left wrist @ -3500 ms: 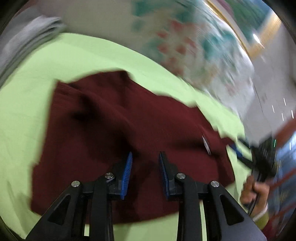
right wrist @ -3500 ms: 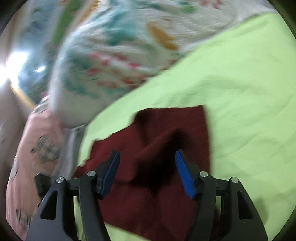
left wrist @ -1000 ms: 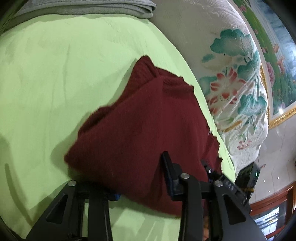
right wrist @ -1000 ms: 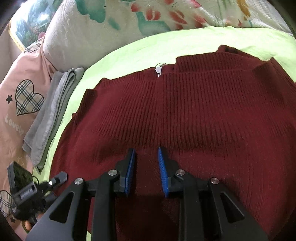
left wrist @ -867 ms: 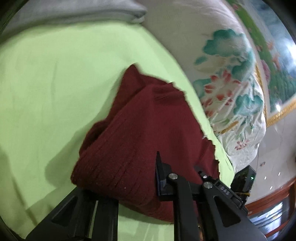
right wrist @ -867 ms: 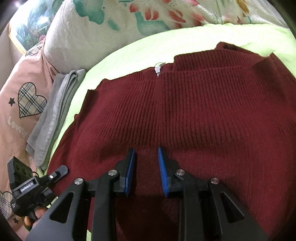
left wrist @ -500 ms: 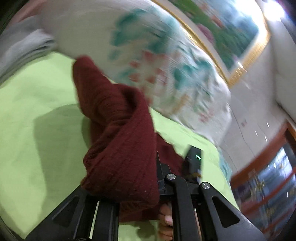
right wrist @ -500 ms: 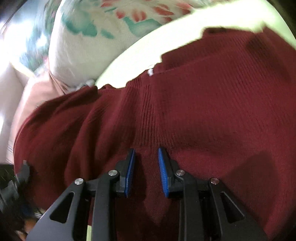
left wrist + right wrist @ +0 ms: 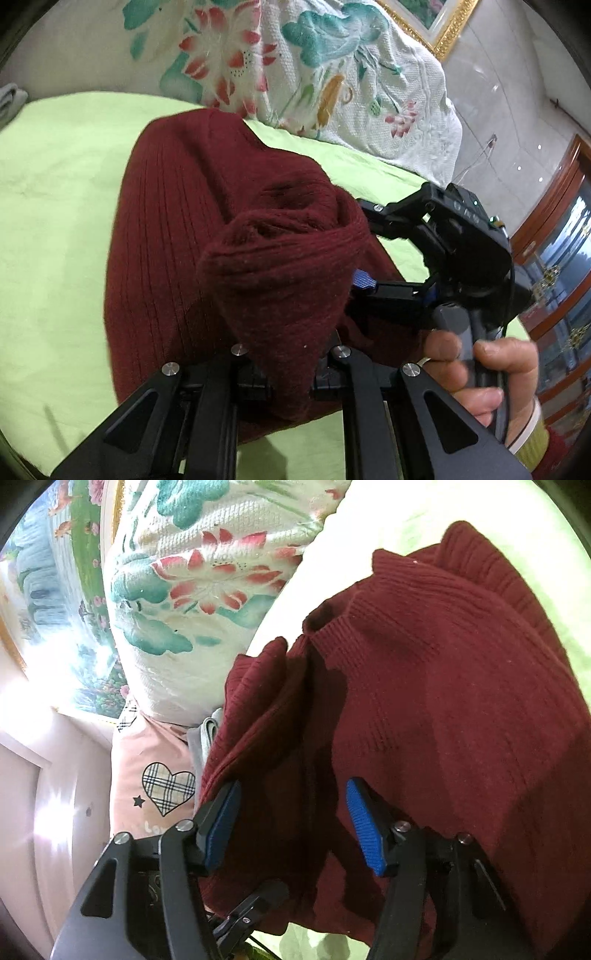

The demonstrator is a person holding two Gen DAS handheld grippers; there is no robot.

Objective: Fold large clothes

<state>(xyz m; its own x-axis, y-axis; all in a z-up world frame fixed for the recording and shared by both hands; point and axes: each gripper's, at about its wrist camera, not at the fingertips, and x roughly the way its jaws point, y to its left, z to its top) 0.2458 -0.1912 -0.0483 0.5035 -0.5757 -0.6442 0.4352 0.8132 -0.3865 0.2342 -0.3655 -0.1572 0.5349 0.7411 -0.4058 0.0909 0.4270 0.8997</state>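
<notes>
A dark red ribbed sweater (image 9: 166, 229) lies partly folded on a lime green sheet (image 9: 55, 184). My left gripper (image 9: 286, 354) is shut on a bunched fold of it, and the cloth hides the fingertips. In the left wrist view my right gripper (image 9: 369, 254) sits just past that bunch, held by a hand (image 9: 491, 365). In the right wrist view the right gripper (image 9: 291, 823) is opening, its blue pads (image 9: 364, 827) standing apart. Folds of the sweater (image 9: 461, 701) hang loose between them.
A white quilted cushion with a lotus print (image 9: 332, 74) (image 9: 192, 572) rises behind the sheet. A pink pillow with a plaid heart (image 9: 166, 786) and a folded grey cloth (image 9: 201, 738) (image 9: 9, 98) lie at one end. Wooden glass doors (image 9: 561, 240) stand beyond.
The left gripper lifted its sweater edge and carried it over toward the right gripper, doubling the sweater. The right jaws, nearly together on the fabric before, have spread apart. Both views rolled.
</notes>
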